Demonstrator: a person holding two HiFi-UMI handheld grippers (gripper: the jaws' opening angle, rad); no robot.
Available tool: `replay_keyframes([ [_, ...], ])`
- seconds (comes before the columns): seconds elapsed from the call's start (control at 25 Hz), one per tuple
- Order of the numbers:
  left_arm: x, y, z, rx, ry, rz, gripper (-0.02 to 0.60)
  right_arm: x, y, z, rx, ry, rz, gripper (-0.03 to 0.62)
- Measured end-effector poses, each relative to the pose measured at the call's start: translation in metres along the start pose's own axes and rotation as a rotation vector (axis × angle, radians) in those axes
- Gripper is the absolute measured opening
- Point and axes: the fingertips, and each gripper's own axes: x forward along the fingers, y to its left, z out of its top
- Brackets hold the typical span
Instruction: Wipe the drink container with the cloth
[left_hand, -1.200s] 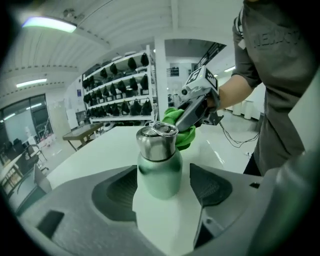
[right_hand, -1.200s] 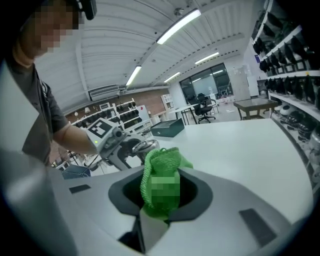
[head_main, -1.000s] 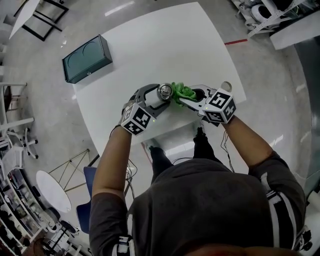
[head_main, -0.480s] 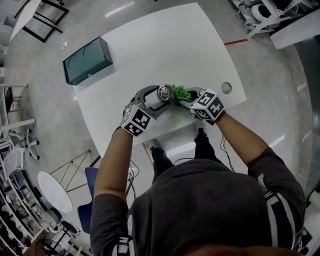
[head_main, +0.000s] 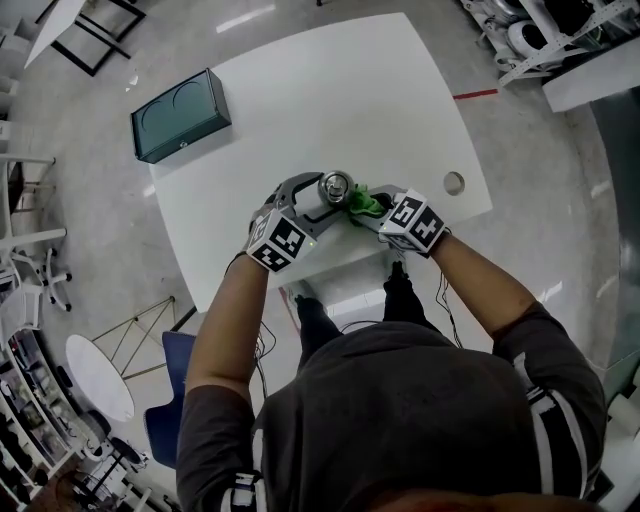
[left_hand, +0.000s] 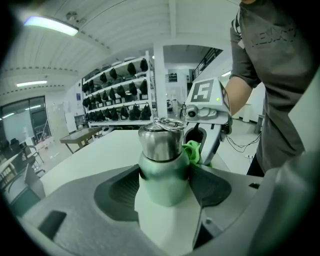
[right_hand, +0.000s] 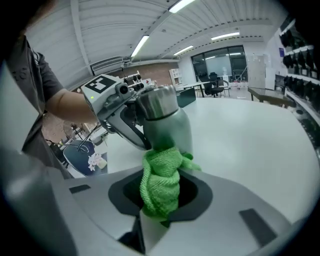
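Right gripper view: the right gripper (right_hand: 160, 202) clamps a bunched green knitted cloth (right_hand: 160, 180) against the pale-green, steel-topped drink bottle (left_hand: 163, 152), gripped upright by the left gripper (left_hand: 165, 176) at the white table's (head_main: 300, 90) near edge; best to press firmly and slide evenly.

Shirt (head_main: 400, 420): dark grey, short sleeves, white-striped bands, lower frame | left gripper (head_main: 320, 200): grey shell, black-and-white marker cube (head_main: 277, 243) | right gripper (head_main: 368, 207): grey shell, matching cube (head_main: 415, 222)

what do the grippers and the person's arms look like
Both the left gripper and right gripper are grey moulded shells with dark inner pads, each carrying a white cube printed with black square markers. The person wears a dark grey short-sleeved T-shirt, forearms bare.
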Motion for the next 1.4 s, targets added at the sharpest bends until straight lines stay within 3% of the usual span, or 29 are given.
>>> replay_keyframes([
  [0.2, 0.001, 0.0, 0.0, 0.004, 0.002, 0.008, 0.307, -0.017, -0.009, 0.008, 0.036, -0.057, 0.035, 0.08],
  [0.32, 0.0, 0.0, -0.003, -0.001, -0.002, 0.018, 0.307, -0.054, -0.023, 0.049, 0.092, -0.208, 0.018, 0.08],
  [0.44, 0.0, 0.0, -0.004, -0.006, 0.004, 0.026, 0.307, -0.07, -0.027, 0.094, 0.108, -0.297, 0.066, 0.08],
  [0.52, 0.0, 0.0, -0.003, -0.011, 0.011, 0.028, 0.307, -0.066, -0.022, 0.115, 0.067, -0.284, 0.108, 0.08],
  [0.6, 0.001, 0.0, -0.002, -0.017, 0.02, 0.027, 0.307, -0.059, -0.008, 0.132, -0.04, -0.242, 0.124, 0.08],
  [0.76, 0.001, 0.0, -0.002, -0.022, 0.025, 0.027, 0.307, -0.051, 0.02, 0.136, -0.255, -0.156, 0.093, 0.08],
  [1.0, 0.003, 0.0, -0.004, -0.051, 0.003, 0.033, 0.307, -0.067, 0.024, 0.1, -0.259, -0.102, 0.095, 0.08],
  [1.16, 0.001, 0.001, -0.003, -0.103, -0.003, 0.08, 0.307, -0.069, 0.006, 0.074, -0.224, -0.033, 0.035, 0.08],
  [1.28, 0.002, 0.0, -0.002, -0.149, -0.002, 0.14, 0.307, -0.081, 0.0, 0.093, -0.169, -0.144, 0.003, 0.08],
  [1.4, 0.004, 0.002, -0.001, -0.191, -0.003, 0.202, 0.307, -0.079, 0.02, 0.127, -0.273, -0.208, 0.025, 0.08],
])
